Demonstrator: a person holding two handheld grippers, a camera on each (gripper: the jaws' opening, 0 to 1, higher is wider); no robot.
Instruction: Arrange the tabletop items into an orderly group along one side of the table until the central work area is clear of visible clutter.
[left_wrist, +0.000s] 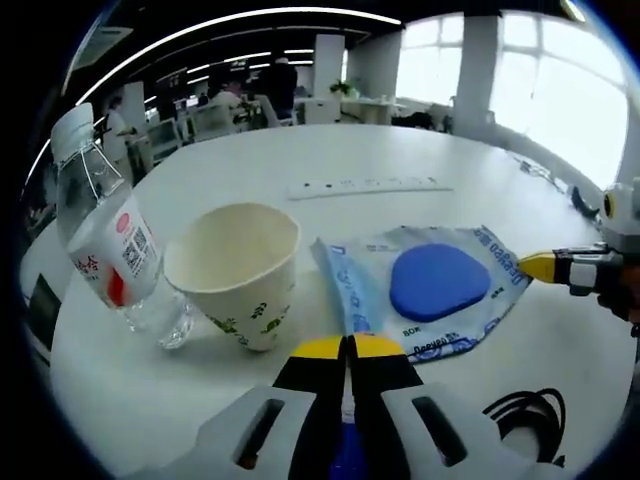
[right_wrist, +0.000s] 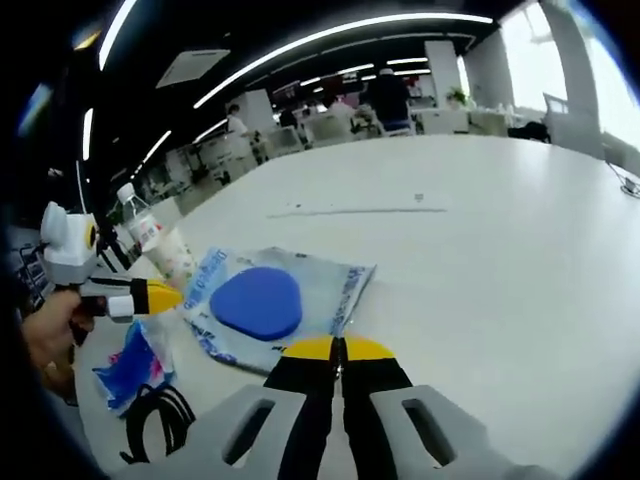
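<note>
Tongs both closed: my left tongs (left_wrist: 348, 346) pinch the near edge of the blue pouch (left_wrist: 440, 283), right tongs (right_wrist: 338, 348) empty beside it. Cup (left_wrist: 240, 275) and bottle (left_wrist: 110, 240) stand left on the surface (left_wrist: 400, 150).

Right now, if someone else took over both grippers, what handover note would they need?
Left gripper: shut, at the near edge of the plastic packet, apparently pinching it.
Right gripper: shut at the packet's opposite edge; a grip there cannot be confirmed.
The packet with the blue pad lies flat beside the paper cup; the water bottle stands tilted next to the cup. A black cable and a blue wrapper lie nearer the table edge.
Done: nothing visibly grouped.
Left: gather everything along one side.
</note>
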